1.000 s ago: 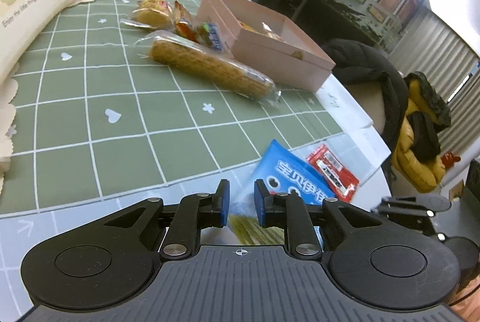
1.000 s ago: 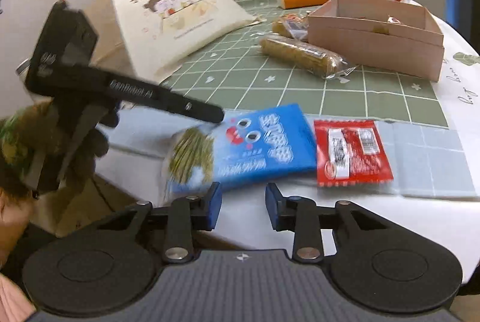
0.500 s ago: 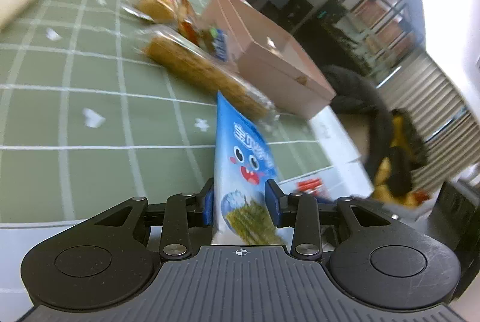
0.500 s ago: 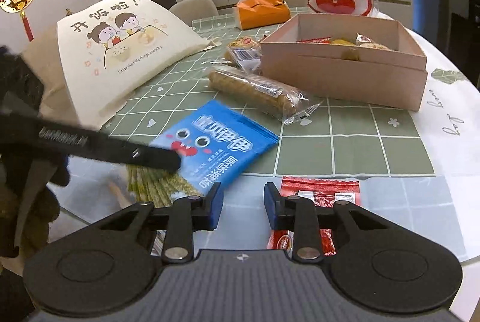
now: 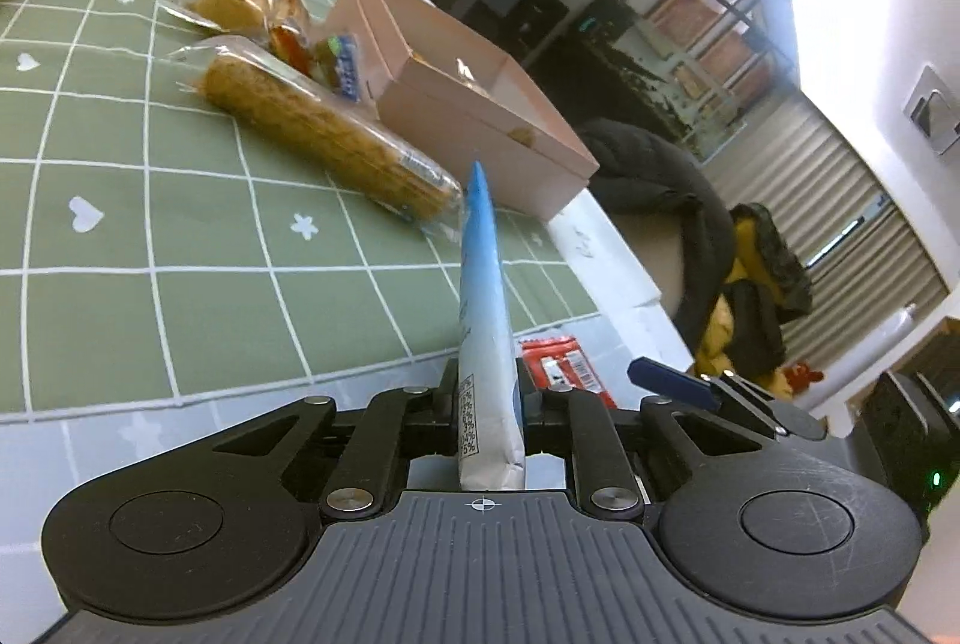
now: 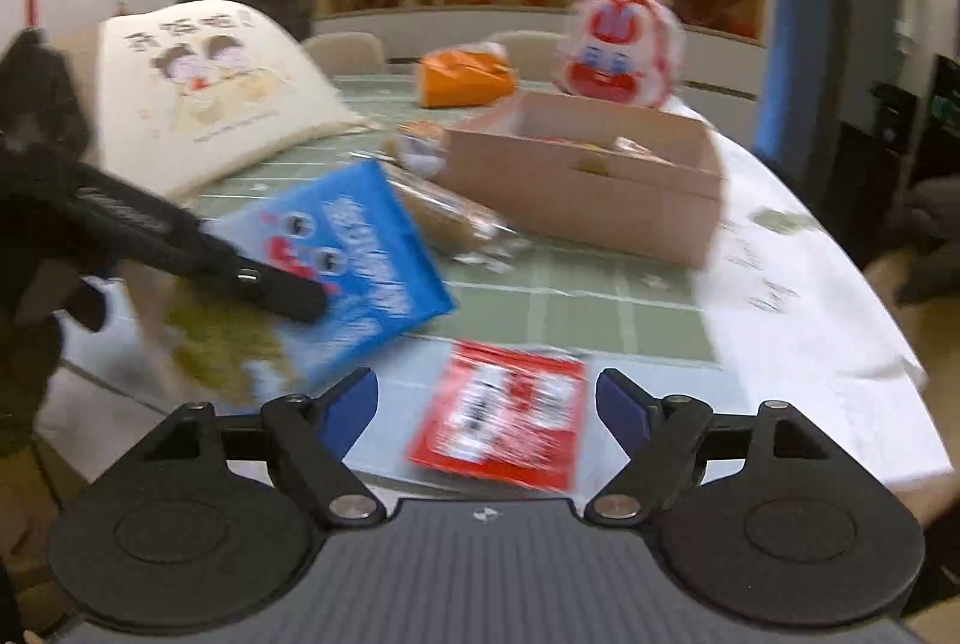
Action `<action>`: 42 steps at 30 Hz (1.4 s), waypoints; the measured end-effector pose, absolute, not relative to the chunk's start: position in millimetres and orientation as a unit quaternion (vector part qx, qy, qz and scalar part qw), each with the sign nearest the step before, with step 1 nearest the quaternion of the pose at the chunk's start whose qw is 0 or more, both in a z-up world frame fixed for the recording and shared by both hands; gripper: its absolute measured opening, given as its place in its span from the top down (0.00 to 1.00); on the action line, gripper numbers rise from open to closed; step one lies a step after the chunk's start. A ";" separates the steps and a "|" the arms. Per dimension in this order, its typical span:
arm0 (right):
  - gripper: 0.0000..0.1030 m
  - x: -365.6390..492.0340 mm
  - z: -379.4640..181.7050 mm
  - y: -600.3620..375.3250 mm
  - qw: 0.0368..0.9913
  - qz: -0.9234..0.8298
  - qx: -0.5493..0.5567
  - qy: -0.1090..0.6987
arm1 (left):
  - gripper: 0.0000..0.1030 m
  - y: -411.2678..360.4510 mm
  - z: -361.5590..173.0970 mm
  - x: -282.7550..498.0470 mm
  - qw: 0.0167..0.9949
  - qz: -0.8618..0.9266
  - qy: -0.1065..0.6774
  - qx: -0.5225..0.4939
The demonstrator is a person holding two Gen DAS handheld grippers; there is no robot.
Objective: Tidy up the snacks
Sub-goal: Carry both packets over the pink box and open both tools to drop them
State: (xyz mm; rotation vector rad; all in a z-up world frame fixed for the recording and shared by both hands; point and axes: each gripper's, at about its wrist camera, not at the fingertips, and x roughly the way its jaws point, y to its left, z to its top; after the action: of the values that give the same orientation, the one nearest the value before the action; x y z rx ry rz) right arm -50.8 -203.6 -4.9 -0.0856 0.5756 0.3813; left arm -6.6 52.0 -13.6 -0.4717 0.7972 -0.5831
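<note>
- Dining room with display shelves behind; round table (image 6: 798,320) under a green checked cloth (image 5: 180,236).
- Left gripper (image 5: 489,398) clamped on the blue snack bag (image 5: 483,284), bag edge-on, lifted clear of the near table edge, pointing toward the pink box (image 5: 480,104).
- Best carried level over the long wrapped biscuit (image 5: 324,134), released only above the box, further along the cloth.
- Right gripper (image 6: 486,404) opening, nothing between the jaws, tilted down over the red packet (image 6: 504,416) at the near edge.
</note>
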 end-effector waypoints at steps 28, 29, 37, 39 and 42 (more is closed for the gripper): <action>0.59 7.8 113.0 -239.6 0.955 0.185 -0.010 0.232 | 0.83 56.8 121.7 42.8 0.887 -0.309 0.249 -0.236; 0.59 19.7 129.6 -242.2 0.958 0.182 -0.009 0.221 | 0.83 55.7 133.2 57.6 0.888 -0.311 0.241 -0.239; 0.57 136.4 170.6 -241.2 0.966 0.145 -0.017 0.213 | 0.82 25.7 121.7 197.7 0.858 -0.328 0.265 -0.294; 0.49 164.8 155.1 -238.2 0.962 0.144 -0.028 0.232 | 0.80 20.5 87.6 233.4 0.845 -0.319 0.302 -0.304; 0.47 201.3 120.8 -244.6 0.947 0.143 0.010 0.287 | 0.79 30.2 55.5 255.0 0.844 -0.289 0.327 -0.311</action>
State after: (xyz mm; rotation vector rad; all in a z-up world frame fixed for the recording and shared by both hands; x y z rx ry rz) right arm 201.3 -244.6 120.8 0.0207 0.5840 0.2917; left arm 255.0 30.2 55.5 -0.6564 0.6906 -0.6097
